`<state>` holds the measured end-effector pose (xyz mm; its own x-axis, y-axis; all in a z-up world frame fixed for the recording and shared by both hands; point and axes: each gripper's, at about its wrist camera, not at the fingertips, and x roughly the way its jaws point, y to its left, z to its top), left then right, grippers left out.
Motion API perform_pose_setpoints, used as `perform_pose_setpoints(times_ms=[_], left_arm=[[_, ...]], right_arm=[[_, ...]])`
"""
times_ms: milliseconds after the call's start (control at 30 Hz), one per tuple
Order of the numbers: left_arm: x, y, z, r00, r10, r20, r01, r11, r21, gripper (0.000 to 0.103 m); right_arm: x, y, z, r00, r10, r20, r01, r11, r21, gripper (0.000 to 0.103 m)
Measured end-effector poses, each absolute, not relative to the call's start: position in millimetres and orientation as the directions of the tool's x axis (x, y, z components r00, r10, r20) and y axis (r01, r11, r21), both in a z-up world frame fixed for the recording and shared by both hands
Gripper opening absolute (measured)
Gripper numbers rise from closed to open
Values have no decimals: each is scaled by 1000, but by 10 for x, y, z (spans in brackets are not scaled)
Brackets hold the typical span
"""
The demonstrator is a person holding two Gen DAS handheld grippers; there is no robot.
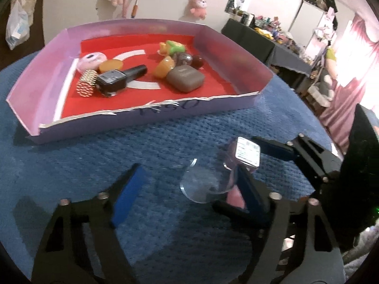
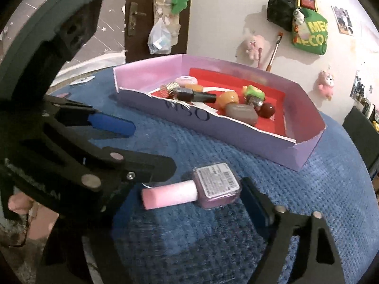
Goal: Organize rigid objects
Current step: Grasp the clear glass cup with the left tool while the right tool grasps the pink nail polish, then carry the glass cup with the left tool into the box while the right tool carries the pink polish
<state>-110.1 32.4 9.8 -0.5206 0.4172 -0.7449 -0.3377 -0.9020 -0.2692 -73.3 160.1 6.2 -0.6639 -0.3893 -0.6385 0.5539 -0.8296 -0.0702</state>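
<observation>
Crowding lilac tray (image 2: 239,131): assorted trinkets (image 2: 241,112)

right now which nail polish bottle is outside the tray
The pink-capped nail polish bottle, lying on the blue cloth. The black-capped nail polish bottle lies inside the tray.

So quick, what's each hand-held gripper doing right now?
Left hand-held gripper: open, holding nothing.
Right hand-held gripper: one finger beside the nail polish bottle; grip cannot be told.
</observation>
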Motion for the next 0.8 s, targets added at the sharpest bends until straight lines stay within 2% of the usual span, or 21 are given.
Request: perform_pose_setpoints(times_ms=[67, 100, 133, 267, 433, 800], left_arm=[[-1081, 322, 109, -508, 458, -729, -359, -883, -303, 55], [-1072, 323, 116, -502, 476, -722, -370, -873, -317, 45], [-1059, 326, 125, -499, 488, -716, -379, -866, -326, 43], [-1011, 367, 167, -525, 454, -720, -388, -880, -273, 41], [-990, 288, 266, -552, 450, -702, -372, -887, -275, 40], [-1001, 53, 419, -611, 418, -673, -325, -907, -269, 39]], right_arm=[[-728, 1620, 63, -658, -400, -638, 559, -827, -58, 82], [-719, 1628, 62, -657, -402, -638, 562, -825, -58, 82], [-710, 1632, 63, -658, -401, -637, 562, -825, -61, 82], [-673, 1647, 68, -663, -393, -637, 557, -828, -69, 82], [-660, 1713, 86, -665, -391, -636, 540, -840, -48, 82], [-742, 1849, 295, -645, -454, -615, 518, -851, 85, 82]])
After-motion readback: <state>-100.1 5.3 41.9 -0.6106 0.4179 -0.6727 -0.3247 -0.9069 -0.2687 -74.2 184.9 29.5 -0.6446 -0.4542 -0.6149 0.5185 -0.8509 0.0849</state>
